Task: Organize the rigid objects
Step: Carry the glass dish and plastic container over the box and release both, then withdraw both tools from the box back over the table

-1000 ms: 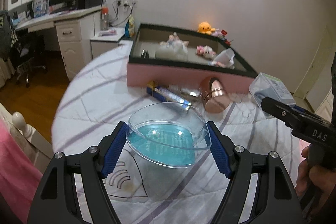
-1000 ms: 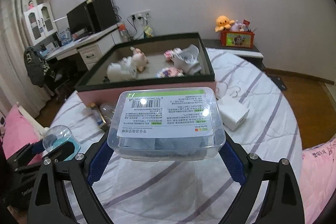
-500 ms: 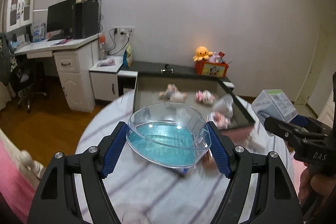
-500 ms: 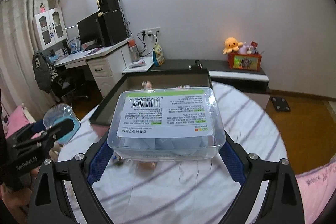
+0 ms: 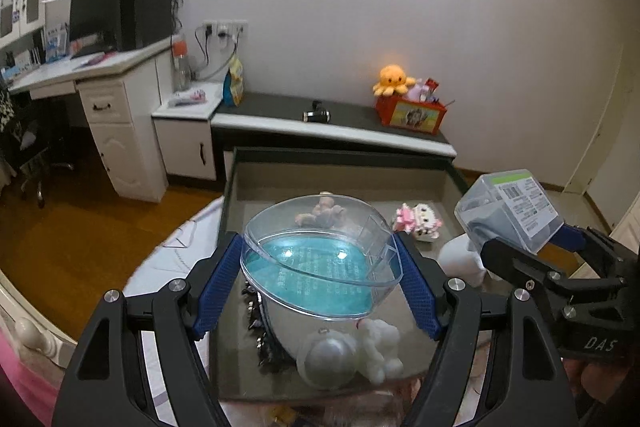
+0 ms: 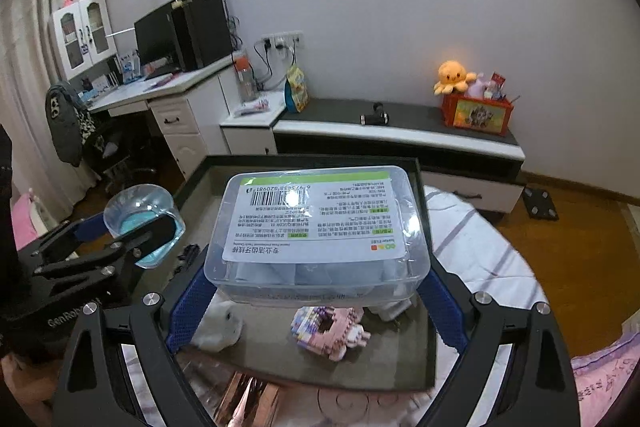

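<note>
Tray (image 5: 452,171): dark rim, grey floor, toys inside. Box (image 6: 318,233): clear, rectangular, white barcode label, clamped in right gripper (image 6: 318,293) above tray. Dish (image 5: 320,267): clear, round, teal base, pinched in left gripper (image 5: 318,287) above tray, left of box.

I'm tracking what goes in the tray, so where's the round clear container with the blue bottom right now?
The round clear container is clamped in the left gripper, held above the tray, left of the labelled box.
</note>
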